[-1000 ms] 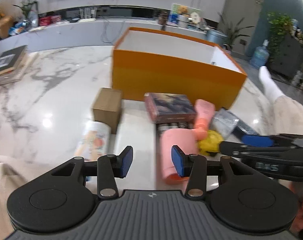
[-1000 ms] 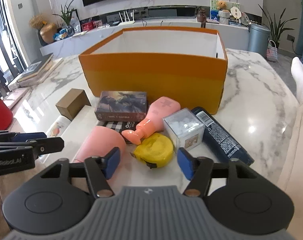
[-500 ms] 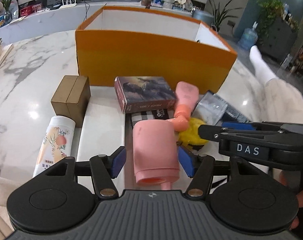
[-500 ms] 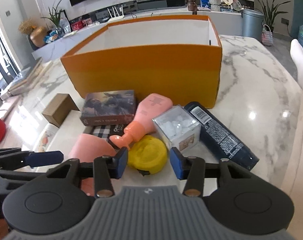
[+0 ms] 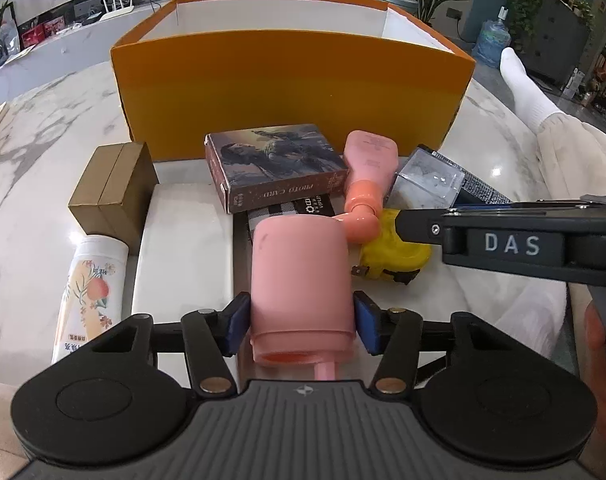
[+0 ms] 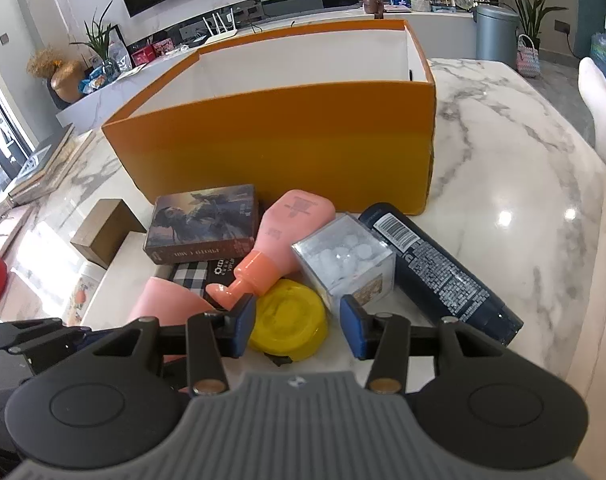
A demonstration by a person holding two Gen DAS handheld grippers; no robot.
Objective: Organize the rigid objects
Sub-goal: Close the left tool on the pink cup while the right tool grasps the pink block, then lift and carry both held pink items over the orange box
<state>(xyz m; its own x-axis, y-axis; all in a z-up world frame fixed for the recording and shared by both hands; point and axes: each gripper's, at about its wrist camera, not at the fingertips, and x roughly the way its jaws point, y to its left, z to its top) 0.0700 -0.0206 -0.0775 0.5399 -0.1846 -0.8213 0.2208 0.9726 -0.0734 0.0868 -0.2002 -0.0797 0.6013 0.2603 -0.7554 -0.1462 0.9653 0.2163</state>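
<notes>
Nearest the left wrist camera, the left gripper [image 5: 301, 322] is bracketing a pink cylinder [image 5: 301, 276] lying on its side on the worktop [image 5: 35, 152]; its blue fingers [image 5: 237, 322] are sitting against both flanks near the open end, so they are apparently clenching on it, though how firmly I cannot tell. The cylinder is looking stiff, light and smooth, probably hollow plastic, so holding across its width near the rim seems sound, but it could slip or roll if the squeeze is weak.

The right gripper [image 6: 297, 322] is hovering with its fingers released, straddling a yellow tape measure [image 6: 289, 326] without touching it. That piece is looking dense and hard; its rounded sides are offering the best purchase.

Just beyond are lying a pink pump bottle [image 6: 281, 248], a clear cube [image 6: 343, 260], a dark blue tube [image 6: 435, 268], a picture box [image 6: 203, 222] resting on a checked item, a brown carton [image 5: 111, 192] and a white printed bottle [image 5: 91, 292].

Farthest, the orange box [image 6: 287, 140] is standing open, seemingly empty, likely the destination.
</notes>
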